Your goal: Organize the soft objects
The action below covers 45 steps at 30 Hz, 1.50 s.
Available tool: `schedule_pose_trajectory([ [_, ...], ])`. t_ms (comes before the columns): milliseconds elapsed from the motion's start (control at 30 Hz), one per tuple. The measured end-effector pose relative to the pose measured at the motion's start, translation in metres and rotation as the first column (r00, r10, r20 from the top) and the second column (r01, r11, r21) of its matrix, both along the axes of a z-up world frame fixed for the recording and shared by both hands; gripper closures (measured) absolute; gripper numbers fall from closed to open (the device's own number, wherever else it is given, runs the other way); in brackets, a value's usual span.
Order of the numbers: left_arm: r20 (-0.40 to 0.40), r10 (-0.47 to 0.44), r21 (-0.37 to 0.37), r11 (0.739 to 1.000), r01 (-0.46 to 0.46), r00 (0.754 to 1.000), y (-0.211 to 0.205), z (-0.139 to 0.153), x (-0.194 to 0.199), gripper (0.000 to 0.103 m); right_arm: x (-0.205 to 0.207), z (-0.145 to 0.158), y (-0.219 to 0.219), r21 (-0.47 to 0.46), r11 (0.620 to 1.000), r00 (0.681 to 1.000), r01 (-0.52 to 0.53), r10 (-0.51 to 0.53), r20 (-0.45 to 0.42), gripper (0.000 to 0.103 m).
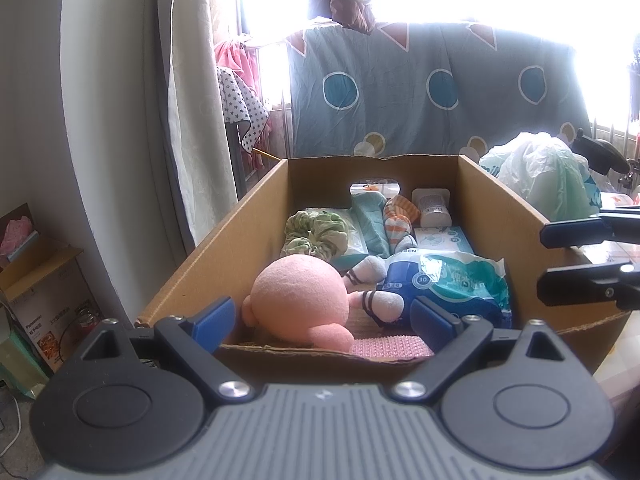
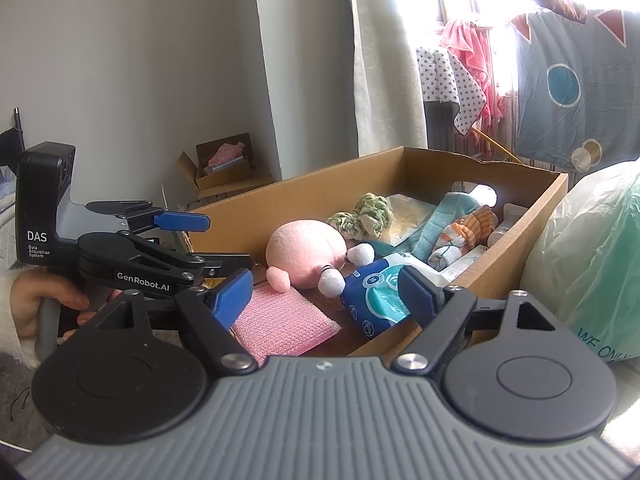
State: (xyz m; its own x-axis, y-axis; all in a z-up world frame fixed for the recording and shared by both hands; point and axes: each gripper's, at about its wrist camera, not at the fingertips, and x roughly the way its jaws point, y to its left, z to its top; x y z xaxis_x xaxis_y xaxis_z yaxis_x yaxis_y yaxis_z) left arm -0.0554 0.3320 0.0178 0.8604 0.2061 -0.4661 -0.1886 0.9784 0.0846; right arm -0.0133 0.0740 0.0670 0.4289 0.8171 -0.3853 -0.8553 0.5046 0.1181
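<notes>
- Left wrist view looks along the left tongs (image 1: 322, 314), blue pads spread apart with nothing between them, poised at the near rim of the cardboard box (image 1: 224, 232).
- Right tongs (image 2: 326, 294) also stand apart and empty, at the box's near corner, over the wipes pack (image 2: 376, 292).
- Soft things already lie in the box: a pink plush toy (image 1: 298, 298) near the front, a green scrunchie (image 1: 316, 234) behind it, a teal cloth (image 1: 370, 218) and a striped orange sock (image 1: 398, 220) toward the far wall, and a pink textured pad (image 2: 282, 322) flat on the bottom.
- Plush toy: probably light and springy; the round body will squash and may slip, so a pinch on a foot or the small side nub looks the surer hold.
- Wipes pack: likely the heaviest item, with slick crinkly film; take it across a narrow edge or the crimped end seam.
- Scrunchie, sock and cloth: limp, light; pinch a fold and lift slowly, as they drape and may drag neighbours.
- Pink pad: thin and flat, hard to get under; catch a free corner.
</notes>
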Motion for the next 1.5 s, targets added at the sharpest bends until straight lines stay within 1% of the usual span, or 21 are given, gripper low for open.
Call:
schedule_pose_trajectory([
  [200, -0.026, -0.001, 0.0, 1.0, 0.001, 1.0, 0.0001, 0.0017, 0.0032, 0.008, -0.0001, -0.0001, 0.0, 0.0, 1.0, 1.0, 0.0, 0.0, 0.0, 0.022],
  [500, -0.034, 0.009, 0.003, 1.0, -0.009, 0.999, -0.0014, 0.002, 0.0039, 0.007, -0.0001, -0.0001, -0.0002, -0.005, 1.0, 1.0, -0.003, 0.003, 0.007, 0.022],
  [567, -0.045, 0.005, 0.002, 1.0, -0.005, 0.999, -0.0011, 0.0026, 0.0059, 0.005, -0.0009, -0.001, -0.0006, -0.008, 1.0, 1.0, -0.006, 0.006, 0.014, 0.022],
  [667, -0.055, -0.002, -0.002, 1.0, 0.002, 0.999, 0.0001, 0.0025, 0.0072, 0.004, -0.0017, -0.0016, -0.0006, -0.011, 1.0, 1.0, -0.006, 0.006, 0.018, 0.022],
  [1133, -0.032, 0.002, 0.001, 1.0, -0.002, 0.999, 0.0003, 0.0001, 0.005, 0.003, -0.0013, -0.0013, -0.0023, 0.002, 1.0, 1.0, -0.007, 0.007, 0.002, 0.021],
  [1267, -0.017, 0.023, 0.01, 1.0, -0.023, 1.0, -0.0027, 0.0001, 0.003, 0.003, -0.0006, -0.0006, -0.0027, 0.001, 1.0, 1.0, -0.011, 0.011, 0.001, 0.02],
  [1500, -0.023, 0.021, 0.012, 1.0, -0.021, 1.0, -0.003, 0.0009, 0.0046, 0.003, -0.0001, -0.0003, -0.0022, 0.001, 1.0, 1.0, -0.012, 0.012, 0.001, 0.018],
])
